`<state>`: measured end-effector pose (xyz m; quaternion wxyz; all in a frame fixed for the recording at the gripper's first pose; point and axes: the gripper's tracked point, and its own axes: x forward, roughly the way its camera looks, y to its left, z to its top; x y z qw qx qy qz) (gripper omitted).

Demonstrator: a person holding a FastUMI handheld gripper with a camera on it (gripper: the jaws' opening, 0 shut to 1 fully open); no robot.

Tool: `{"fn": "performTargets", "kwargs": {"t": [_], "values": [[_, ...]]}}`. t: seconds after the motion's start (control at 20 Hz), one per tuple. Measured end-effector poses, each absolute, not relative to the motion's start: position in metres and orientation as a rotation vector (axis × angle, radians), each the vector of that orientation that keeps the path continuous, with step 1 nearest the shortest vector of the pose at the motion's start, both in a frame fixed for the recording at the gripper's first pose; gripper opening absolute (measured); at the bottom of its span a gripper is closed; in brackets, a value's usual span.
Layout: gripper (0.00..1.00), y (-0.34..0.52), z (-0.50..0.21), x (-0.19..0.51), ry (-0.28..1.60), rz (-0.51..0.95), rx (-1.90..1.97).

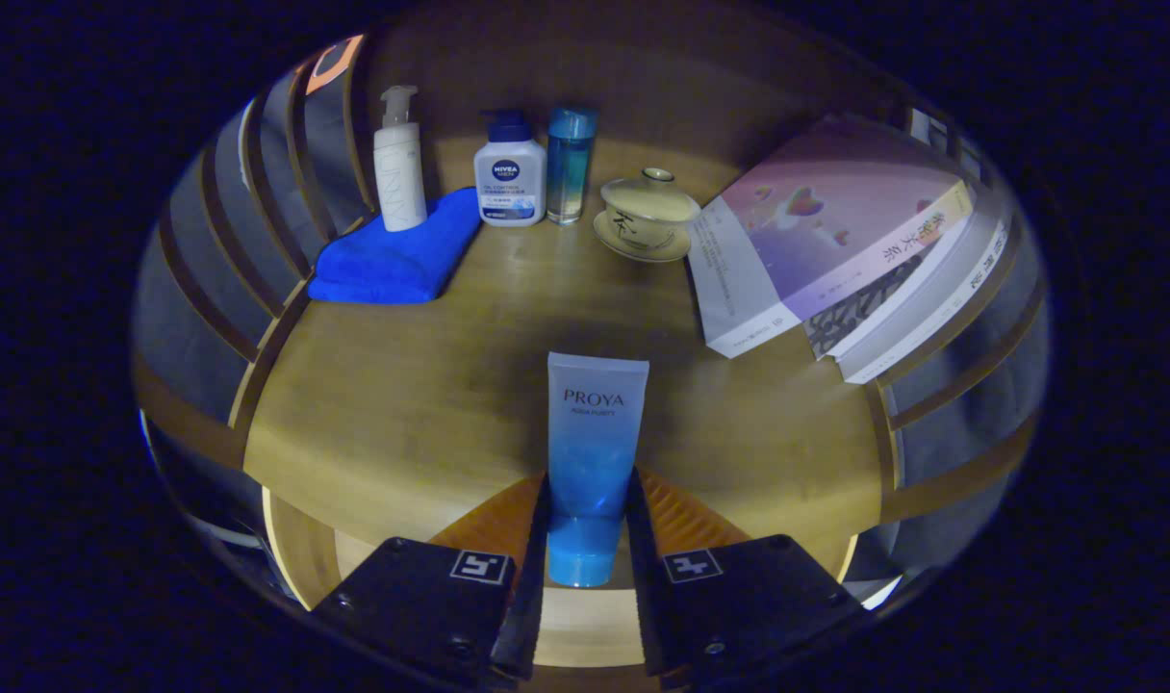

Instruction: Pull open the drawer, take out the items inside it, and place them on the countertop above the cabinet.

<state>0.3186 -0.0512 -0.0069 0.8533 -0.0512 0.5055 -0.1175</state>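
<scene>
Claw (588, 539) clamped on the tube (593, 462), both fingers pressing it, held above the surface (402, 414). Looks mid-task: tube out, release pending; drawer contents unseen.

gripper (588, 539) jaws clamped on blue tube (593, 452), cap end toward camera, over tabletop (402, 404). Beyond: blue cloth (397, 255), bottles, lidded cup (646, 214), books (835, 250).

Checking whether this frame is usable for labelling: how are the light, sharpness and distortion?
Gripper view: dim and bluish, with no glare; the tube clamped in the gripper is sharp; fisheye bends the countertop edge and side slats; the books look stretched; the back wall falls into shadow.
</scene>
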Motion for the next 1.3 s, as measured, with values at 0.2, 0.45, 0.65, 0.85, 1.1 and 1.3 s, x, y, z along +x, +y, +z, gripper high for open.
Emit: {"fn": "performTargets", "kwargs": {"t": [0.2,0.45,0.65,0.85,1.1,1.3], "values": [[0.52,-0.046,-0.009,0.316,1.052,-0.262,-0.081],[0.61,-0.033,0.006,0.295,0.979,-0.243,-0.086],[0.68,-0.022,0.016,0.265,0.938,-0.234,-0.077],[0.68,-0.008,0.039,0.23,0.875,-0.198,-0.104],[0.68,0.003,0.049,0.177,0.794,-0.166,-0.151],[0.68,0.01,0.046,0.139,0.722,-0.15,-0.124]]}}
